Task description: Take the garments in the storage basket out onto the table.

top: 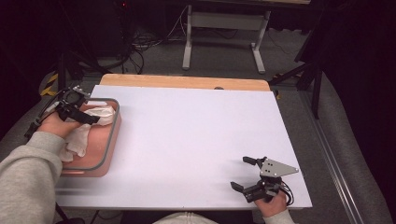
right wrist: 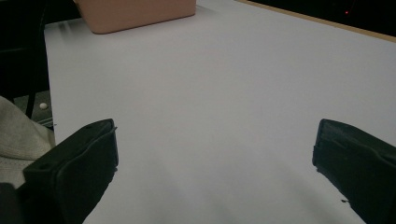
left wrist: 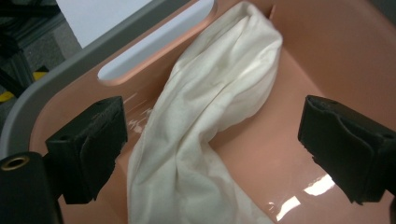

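Black jaws of the left gripper [left wrist: 210, 149] stand wide, straddling but not pressing the white cloth [left wrist: 205, 121] lying inside the pink basin [top: 109, 149] at left of frame; right gripper [top: 250, 175] idle, jaws wide, lower right of the desk [top: 196, 140].

The cloth [left wrist: 205, 121] is soft, matt white fabric. The bin [left wrist: 322, 60] is glossy pink plastic with a smooth grey rim [left wrist: 28, 112]. The table [top: 196, 130] is matt white, edged in wood. The pads [left wrist: 88, 144] look like rough black foam.
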Motion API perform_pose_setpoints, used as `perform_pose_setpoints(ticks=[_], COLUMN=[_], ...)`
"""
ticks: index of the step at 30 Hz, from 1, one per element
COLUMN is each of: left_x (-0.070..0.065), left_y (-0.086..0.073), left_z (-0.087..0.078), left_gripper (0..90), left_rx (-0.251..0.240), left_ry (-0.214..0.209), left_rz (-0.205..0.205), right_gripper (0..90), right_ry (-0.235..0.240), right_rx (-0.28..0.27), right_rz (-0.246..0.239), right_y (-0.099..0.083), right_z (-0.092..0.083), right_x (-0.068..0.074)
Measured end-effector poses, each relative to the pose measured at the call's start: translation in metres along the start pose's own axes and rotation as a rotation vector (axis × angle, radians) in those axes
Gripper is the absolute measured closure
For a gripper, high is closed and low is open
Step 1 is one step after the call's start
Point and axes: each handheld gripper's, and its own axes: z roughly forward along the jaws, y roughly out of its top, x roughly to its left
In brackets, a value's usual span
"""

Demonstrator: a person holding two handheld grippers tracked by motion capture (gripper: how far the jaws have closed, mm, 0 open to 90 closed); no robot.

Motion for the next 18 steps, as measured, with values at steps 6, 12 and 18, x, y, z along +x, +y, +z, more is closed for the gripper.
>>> perform_pose_setpoints(ticks=[6, 12, 18], left_x=[0.005, 0.009, 0.010], left_y=[0.000, -0.001, -0.002], left_z=[0.007, 0.016, 0.022], left_gripper=[12.2, 17.7, 22.4], left_rx=[0.034, 0.072, 0.104], left_ry=[0.000, -0.002, -0.007], left_rz=[-0.013, -0.018, -0.024], right_gripper=[0.8, 0.8, 0.8], right_ry=[0.004, 0.006, 0.010], right_rx=[0.003, -0.003, -0.002], right_rz=[0.000, 0.003, 0.001], right_y=[0.000, 0.000, 0.000], right_z=[0.001, 0.000, 0.000], right_x=[0.000, 0.000, 0.000])
